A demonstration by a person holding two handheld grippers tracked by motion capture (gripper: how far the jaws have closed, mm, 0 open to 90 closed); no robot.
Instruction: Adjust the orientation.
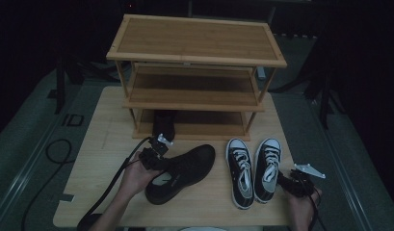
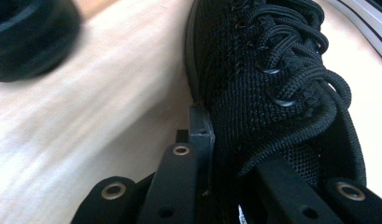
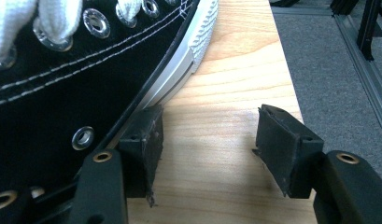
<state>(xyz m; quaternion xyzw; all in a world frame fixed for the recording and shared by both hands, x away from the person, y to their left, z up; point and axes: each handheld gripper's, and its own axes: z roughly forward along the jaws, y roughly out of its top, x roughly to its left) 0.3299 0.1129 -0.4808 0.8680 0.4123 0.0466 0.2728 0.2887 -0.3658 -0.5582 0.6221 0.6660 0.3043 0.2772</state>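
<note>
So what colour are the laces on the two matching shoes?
White, on the pair of black shoes with white soles. The high view shows it best.

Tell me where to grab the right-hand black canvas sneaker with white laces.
Take the right-hand black canvas sneaker by the collar wall at its heel opening, coming from the near right, where the open right gripper sits beside the white rubber sole. One jaw should probably go inside, one outside; the laced front offers no thin edge.
</note>
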